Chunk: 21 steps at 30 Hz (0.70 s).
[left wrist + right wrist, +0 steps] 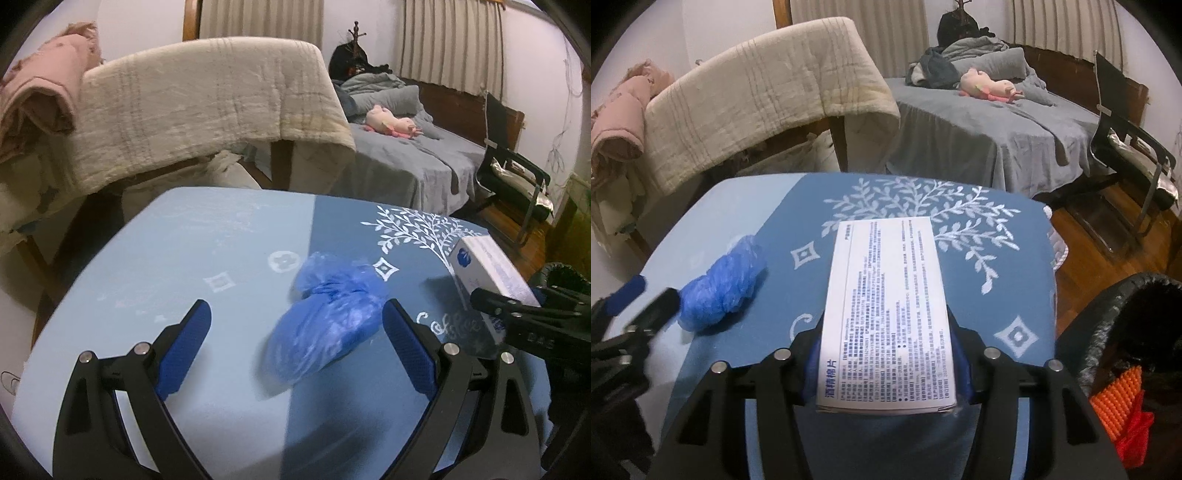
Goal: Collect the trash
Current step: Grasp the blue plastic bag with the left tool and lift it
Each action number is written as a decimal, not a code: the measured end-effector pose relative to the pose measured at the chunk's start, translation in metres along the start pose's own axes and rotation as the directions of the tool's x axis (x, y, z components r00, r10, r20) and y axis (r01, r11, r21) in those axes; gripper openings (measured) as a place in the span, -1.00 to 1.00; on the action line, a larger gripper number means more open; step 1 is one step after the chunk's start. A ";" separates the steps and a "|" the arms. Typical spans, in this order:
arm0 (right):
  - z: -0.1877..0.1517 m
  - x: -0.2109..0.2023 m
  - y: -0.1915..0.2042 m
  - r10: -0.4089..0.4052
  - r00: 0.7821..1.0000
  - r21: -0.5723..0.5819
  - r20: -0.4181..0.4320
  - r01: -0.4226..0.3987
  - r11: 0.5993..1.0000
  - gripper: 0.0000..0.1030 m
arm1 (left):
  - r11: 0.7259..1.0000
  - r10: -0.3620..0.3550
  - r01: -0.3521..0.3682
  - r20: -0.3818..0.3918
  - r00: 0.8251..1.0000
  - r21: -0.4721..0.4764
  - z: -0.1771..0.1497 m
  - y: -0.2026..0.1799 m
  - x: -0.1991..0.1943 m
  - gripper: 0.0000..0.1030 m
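The bed (979, 122) with its grey cover filled the back of the room, and a chair draped in a beige blanket (207, 110) stood just behind the worktop (166, 258), whose blue cloth carried a white leaf print. A black bin (1108, 314) sat low at the worktop's right side, near the right tongs (886, 369).

Those right tongs were closed on a white printed box (890, 306), pads against its two long sides, the box's long axis running straight ahead along the fingers.

The remaining piece of trash, a crumpled blue plastic bag (328, 321), lay on the worktop directly ahead of the left tongs (295, 347). They stood wide open and empty, the bag already between the fingertips but nearer the right-hand pad, its long axis slanting from near-left to far-right. The left hand was clearly the nearer one; the next move probably called for a short push forward before closing.
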State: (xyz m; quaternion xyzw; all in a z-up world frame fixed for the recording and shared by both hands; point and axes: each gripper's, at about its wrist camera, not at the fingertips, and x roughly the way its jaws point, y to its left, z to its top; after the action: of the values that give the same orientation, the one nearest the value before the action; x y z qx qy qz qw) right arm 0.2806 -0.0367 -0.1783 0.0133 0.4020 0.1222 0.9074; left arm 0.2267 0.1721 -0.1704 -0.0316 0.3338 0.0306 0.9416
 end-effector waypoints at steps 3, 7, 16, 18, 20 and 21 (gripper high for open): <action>0.001 -0.005 -0.001 -0.003 1.000 -0.015 0.011 0.003 1.000 0.07 | 1.000 -0.005 0.005 -0.033 0.999 0.000 0.001 -0.005 0.016 0.77; -0.001 -0.008 -0.003 0.006 1.000 -0.026 0.008 -0.006 1.000 0.07 | 1.000 -0.021 0.019 -0.084 0.996 -0.021 0.002 -0.006 0.033 0.67; -0.005 -0.011 -0.003 0.017 1.000 -0.020 -0.008 -0.017 1.000 0.07 | 0.997 -0.076 0.078 -0.153 0.985 0.007 0.000 -0.020 0.047 0.10; -0.006 -0.013 -0.002 0.021 1.000 -0.024 -0.006 -0.021 0.999 0.07 | 0.997 -0.076 0.078 -0.141 0.987 0.007 0.001 -0.021 0.042 0.05; -0.006 -0.016 -0.001 0.025 1.000 -0.028 -0.002 -0.025 0.999 0.07 | 0.997 -0.075 0.076 -0.126 0.989 -0.001 0.001 -0.022 0.035 0.03; -0.007 -0.018 -0.001 0.027 1.000 -0.029 0.001 -0.027 0.999 0.07 | 0.997 -0.077 0.077 -0.117 0.990 -0.006 0.001 -0.022 0.031 0.02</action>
State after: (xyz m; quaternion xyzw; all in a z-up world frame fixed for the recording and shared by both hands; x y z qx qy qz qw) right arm 0.2646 -0.0428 -0.1699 0.0057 0.3994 0.1402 0.9060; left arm 0.2530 0.1510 -0.1876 -0.0470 0.3871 -0.0072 0.9208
